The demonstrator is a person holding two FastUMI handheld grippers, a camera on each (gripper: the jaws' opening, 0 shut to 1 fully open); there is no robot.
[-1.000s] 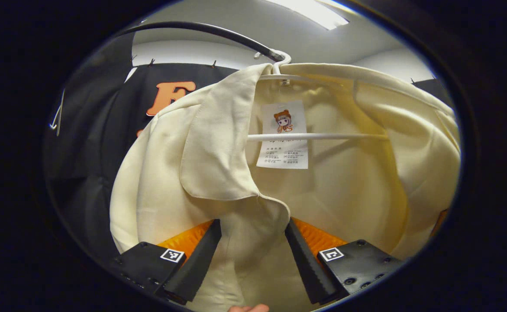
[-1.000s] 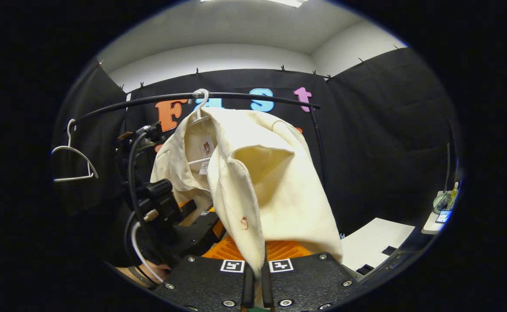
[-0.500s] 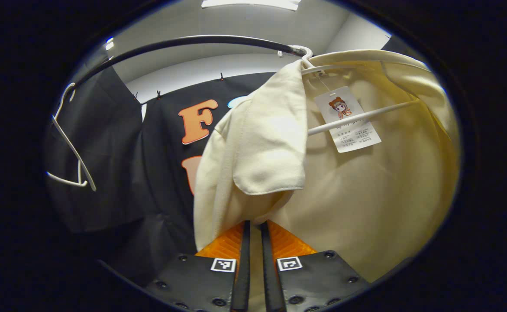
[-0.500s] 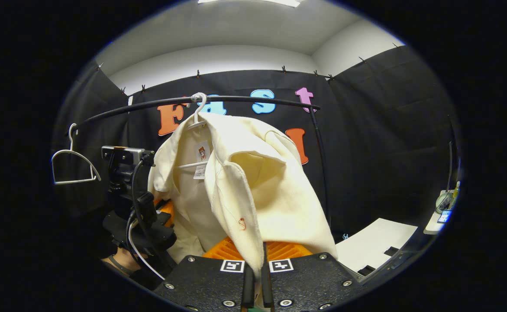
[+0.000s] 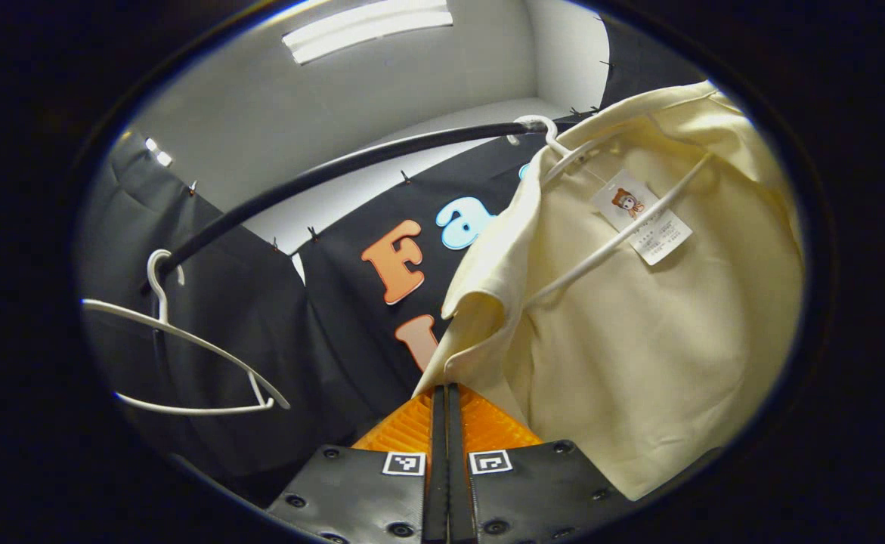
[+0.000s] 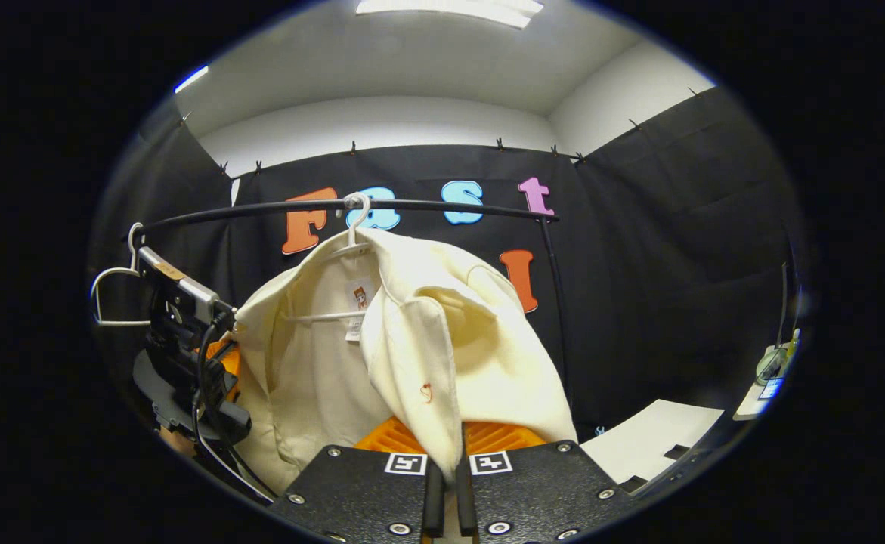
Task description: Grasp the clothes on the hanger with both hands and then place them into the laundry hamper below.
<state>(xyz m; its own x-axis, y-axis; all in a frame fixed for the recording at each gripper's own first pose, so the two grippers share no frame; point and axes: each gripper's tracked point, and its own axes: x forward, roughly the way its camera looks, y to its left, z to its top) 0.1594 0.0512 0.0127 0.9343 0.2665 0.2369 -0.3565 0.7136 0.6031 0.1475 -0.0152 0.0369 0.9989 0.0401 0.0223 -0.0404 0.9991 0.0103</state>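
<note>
Left gripper view: left gripper (image 5: 444, 393) with fingers pressed together on the front edge of the cream jacket (image 5: 638, 332), just below the collar fold.
Right gripper view: right gripper (image 6: 448, 472) pinched narrow on the opposite front edge of the jacket (image 6: 442, 355); left gripper (image 6: 185, 355) visible at the garment's far side.
Garment position: on the white hanger (image 5: 608, 242), hook over the black rail (image 5: 336, 170); not yet lifted free.
Reason for grip points: one hold per front panel, probably to spread the opening and slide both shoulders off the hanger arms together.
Reason for tilt: left camera angled upward toward the rail, suggesting a pull outward and down on that panel.
Step in hand: both grasps made; removal from the hanger likely next.
Hamper: location below, outside both frames.
Risk: collar catching on the hanger arm; hanger dragged off the rail.
Second hanger: empty hanger (image 5: 185, 355) on the same rail, well apart.
Room: black cloth walls, white ceiling with strip light (image 5: 370, 30); white surface (image 6: 661, 431) low at right.
</note>
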